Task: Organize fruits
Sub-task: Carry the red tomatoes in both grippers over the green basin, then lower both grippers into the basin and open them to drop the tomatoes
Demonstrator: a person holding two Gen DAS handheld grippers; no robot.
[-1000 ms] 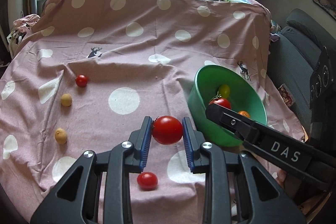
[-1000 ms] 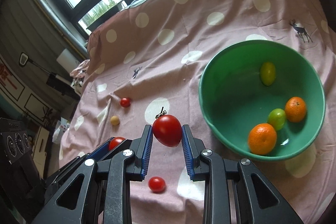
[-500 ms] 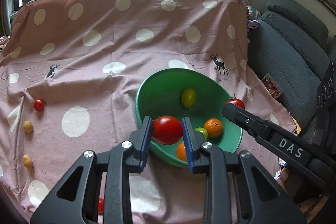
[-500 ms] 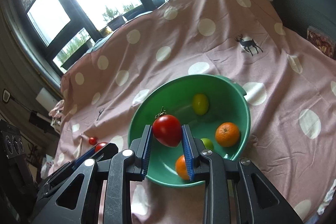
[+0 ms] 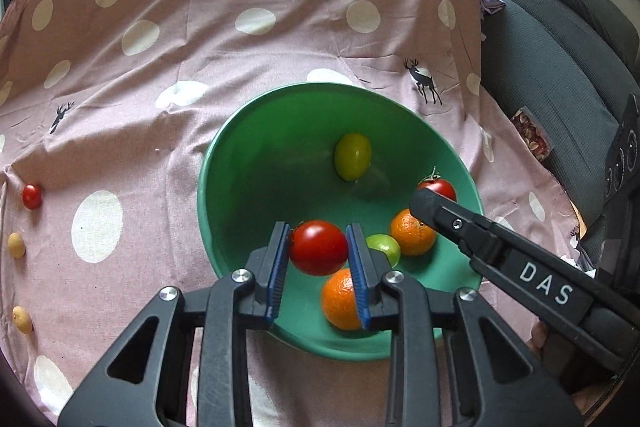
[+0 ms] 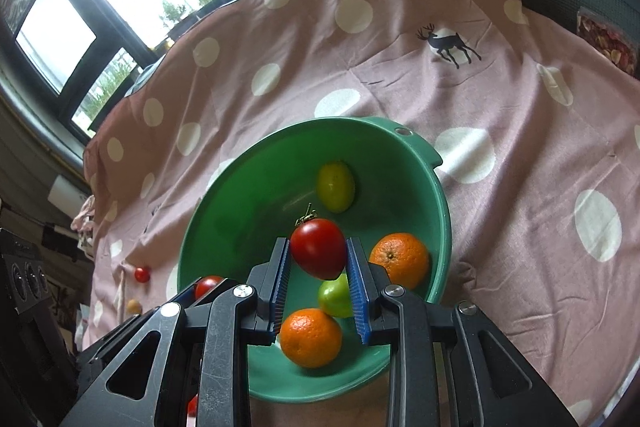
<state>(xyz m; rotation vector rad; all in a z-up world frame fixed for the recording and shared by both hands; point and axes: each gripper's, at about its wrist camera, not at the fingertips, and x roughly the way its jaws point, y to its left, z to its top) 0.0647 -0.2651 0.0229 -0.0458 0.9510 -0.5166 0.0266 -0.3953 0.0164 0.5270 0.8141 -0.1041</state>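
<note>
A: Now, left wrist view. Left gripper (image 5: 319,249) closed down on a red tomato (image 5: 318,247), blue pads flat vs. both sides, held above the green bowl (image 5: 256,163). In bowl: yellow-green fruit (image 5: 353,156) at far side, two oranges (image 5: 412,231) (image 5: 339,301) and a green fruit (image 5: 385,247) at near side.

B: Outside bowl?

A: Well left of bowl on the pink dotted cloth (image 5: 240,67): small red tomato (image 5: 31,196), two yellowish fruits (image 5: 16,245) (image 5: 22,319). Right gripper comes in from bowl's right, its tomato (image 5: 439,188) peeking past the tip.

B: Right wrist view?

A: Right gripper (image 6: 319,254) clamped on stemmed red tomato (image 6: 319,253), over bowl (image 6: 400,147) interior. Same four fruits below. Left gripper's tomato (image 6: 207,285) at bowl's near-left rim.
</note>
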